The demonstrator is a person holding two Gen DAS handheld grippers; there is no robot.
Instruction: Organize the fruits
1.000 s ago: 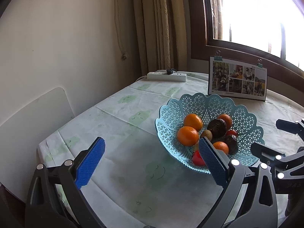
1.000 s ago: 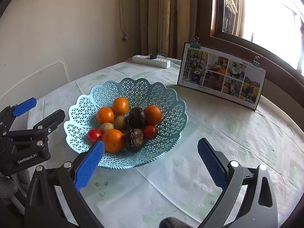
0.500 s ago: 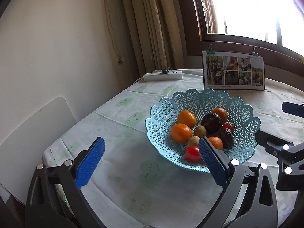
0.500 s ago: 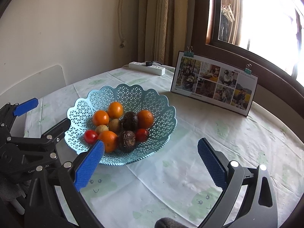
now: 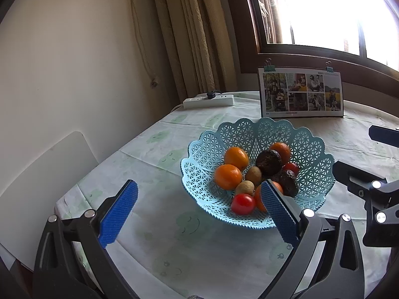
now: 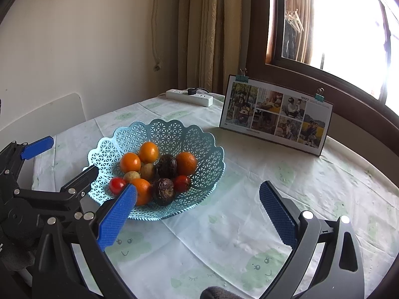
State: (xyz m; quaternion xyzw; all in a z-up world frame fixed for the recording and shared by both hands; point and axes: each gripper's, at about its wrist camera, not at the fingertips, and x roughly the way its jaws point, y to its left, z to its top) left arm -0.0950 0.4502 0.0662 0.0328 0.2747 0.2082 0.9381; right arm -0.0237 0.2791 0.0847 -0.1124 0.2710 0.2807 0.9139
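While both cameras face the same blue basket, each shows us something the other lacks. From the left wrist we see the left gripper with its blue fingers spread wide and holding nothing, and the right gripper pokes in from the right edge beside the basket rim. From the right wrist we see the right gripper just as wide open and bare, with much more of the worktop to the right of the basket, and the left gripper sits at the left, one black finger close against the rim, touching or not we cannot tell. A grey gloved knuckle shows at the bottom of the right view only.

Since a second ago, the basket has slid lower and nearer the centre in the left view, and the photo card now stands further up the frame behind it; in the right view the left gripper has drawn closer to the basket.

The basket sits on the cloth-covered worktop, near the card and well apart from the power strip by the curtain. Inside we count four oranges, two red tomatoes, two dark wrinkled fruits and two small tan ones, all heaped together and touching in the bowl's hollow.
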